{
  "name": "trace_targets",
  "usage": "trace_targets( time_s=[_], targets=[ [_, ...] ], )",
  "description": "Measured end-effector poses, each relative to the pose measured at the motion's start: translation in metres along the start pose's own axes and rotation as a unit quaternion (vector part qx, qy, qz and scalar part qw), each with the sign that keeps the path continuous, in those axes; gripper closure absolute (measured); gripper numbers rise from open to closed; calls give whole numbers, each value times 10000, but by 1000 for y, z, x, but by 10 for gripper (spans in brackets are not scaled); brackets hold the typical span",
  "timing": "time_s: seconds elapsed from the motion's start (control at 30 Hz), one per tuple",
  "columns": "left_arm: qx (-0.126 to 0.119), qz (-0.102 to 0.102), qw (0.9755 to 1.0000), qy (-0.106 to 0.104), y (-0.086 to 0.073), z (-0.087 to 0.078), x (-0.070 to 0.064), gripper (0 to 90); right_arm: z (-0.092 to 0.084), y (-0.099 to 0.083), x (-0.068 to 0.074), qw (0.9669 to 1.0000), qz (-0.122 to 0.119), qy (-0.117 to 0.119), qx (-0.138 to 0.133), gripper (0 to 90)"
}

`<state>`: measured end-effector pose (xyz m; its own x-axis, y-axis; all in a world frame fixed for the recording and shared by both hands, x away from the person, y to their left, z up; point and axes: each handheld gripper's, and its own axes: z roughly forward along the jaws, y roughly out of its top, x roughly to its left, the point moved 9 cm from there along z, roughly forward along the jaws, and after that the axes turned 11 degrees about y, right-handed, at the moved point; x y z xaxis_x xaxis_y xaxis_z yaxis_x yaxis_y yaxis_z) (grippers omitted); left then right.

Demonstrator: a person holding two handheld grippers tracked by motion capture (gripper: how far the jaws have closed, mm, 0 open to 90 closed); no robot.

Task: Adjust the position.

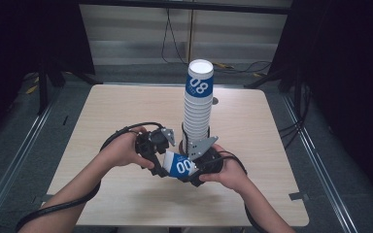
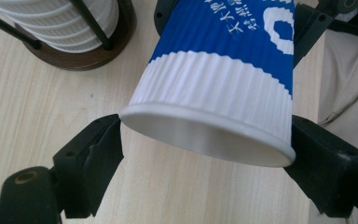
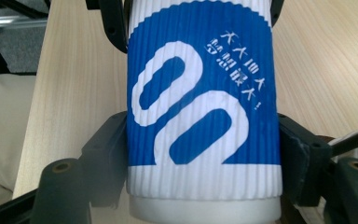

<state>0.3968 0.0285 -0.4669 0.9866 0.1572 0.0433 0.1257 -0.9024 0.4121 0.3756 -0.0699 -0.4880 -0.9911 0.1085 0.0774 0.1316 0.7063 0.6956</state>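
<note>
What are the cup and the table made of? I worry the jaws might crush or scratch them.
Cup: apparently paper, with a ribbed matte sleeve printed blue and white and a thin rolled rim. Table: light wood or wood-look laminate; fine grain lines show, but the look leaves it open.

My forearms come in low and converge near the table's front, my left hand [image 1: 122, 151] and right hand [image 1: 229, 171] each gripping its tool, left gripper [image 1: 161, 162] and right gripper [image 1: 190, 170] facing each other, jaws clamped on one paper cup [image 1: 178, 165].
</note>
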Motion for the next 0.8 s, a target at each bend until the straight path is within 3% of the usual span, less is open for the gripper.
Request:
trace_targets(
  time_s=[0.23,0.33,0.53,0.63,0.8],
  targets=[
    [-299,-240,9993,-43,-2,-5,2,152,-2,-1,-1,9999,45,-29,-149,280],
    [-274,-224,9994,-65,-7,-4,3,151,-3,-2,-1,9997,85,-52,-205,280],
    [-251,-381,9989,-93,-14,-4,4,154,-6,-4,-2,9994,121,-64,-312,279],
    [-305,-329,9990,-70,-16,-5,5,155,-7,-5,-2,9993,137,-73,-338,279],
    [-385,-454,9982,-25,-19,-6,8,156,-8,-8,-3,9990,192,-92,-400,278]
  ],
)
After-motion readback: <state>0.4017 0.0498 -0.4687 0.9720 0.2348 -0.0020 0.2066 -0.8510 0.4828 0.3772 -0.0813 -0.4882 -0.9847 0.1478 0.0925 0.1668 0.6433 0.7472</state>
